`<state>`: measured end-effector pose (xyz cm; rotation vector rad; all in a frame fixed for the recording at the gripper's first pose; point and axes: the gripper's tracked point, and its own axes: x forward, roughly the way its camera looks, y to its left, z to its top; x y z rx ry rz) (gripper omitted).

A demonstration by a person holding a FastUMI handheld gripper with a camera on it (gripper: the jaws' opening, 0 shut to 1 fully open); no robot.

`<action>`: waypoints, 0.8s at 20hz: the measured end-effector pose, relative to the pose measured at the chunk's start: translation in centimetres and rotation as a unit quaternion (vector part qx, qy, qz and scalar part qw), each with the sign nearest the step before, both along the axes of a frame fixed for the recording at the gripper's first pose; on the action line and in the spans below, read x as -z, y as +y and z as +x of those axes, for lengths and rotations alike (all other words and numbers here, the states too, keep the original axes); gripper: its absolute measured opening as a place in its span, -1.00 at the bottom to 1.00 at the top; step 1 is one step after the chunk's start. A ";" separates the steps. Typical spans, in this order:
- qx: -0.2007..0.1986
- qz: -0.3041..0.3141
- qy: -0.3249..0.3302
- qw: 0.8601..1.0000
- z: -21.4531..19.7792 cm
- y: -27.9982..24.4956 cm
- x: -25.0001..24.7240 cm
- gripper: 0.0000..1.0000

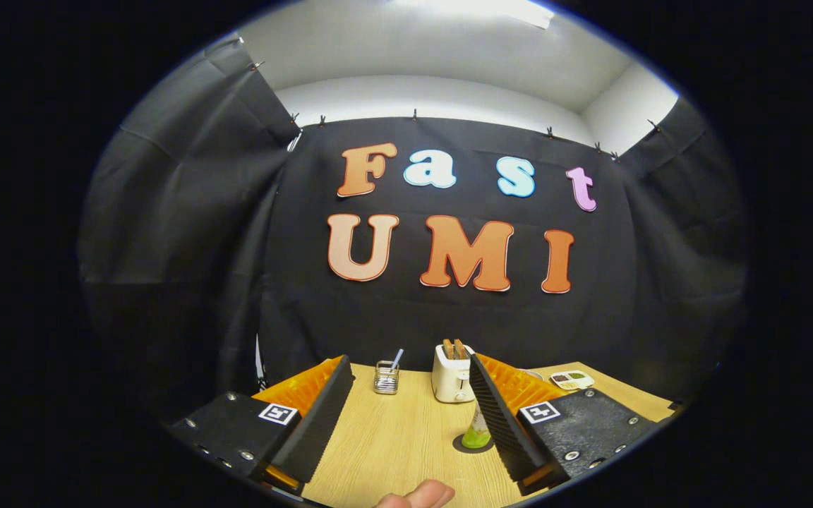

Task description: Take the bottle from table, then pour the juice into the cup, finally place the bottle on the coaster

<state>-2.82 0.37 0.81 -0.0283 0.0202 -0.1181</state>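
My gripper [408, 363] is open, its two black ribbed fingers spread wide over the wooden table [392, 437]. A small bottle [477, 430] with green juice in its base stands upright on a dark round coaster [464, 445]. It sits right beside the inner face of the right finger [502, 423], which hides part of it. Neither finger presses on the bottle, and the space between them holds only bare table. I cannot make out the bottle's top.
A white toaster [451, 377] with toast in it stands at the back of the table, just left of the right fingertip. A small clear glass [386, 379] with sticks stands further left. A white flat device [571, 380] lies back right. A person's fingertip [420, 495] shows at the table's near edge.
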 end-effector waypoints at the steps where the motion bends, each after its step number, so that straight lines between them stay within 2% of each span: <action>1: 0.007 -0.010 0.003 1.000 -0.1 -0.3 0.1 0.97; 6: 0.011 -0.037 0.006 0.999 -0.1 -1.1 0.0 0.97; 12: 0.024 -0.018 0.021 0.999 -0.2 -2.7 1.1 0.97; 16: 0.020 -0.037 0.022 0.999 0.1 -2.9 0.8 0.97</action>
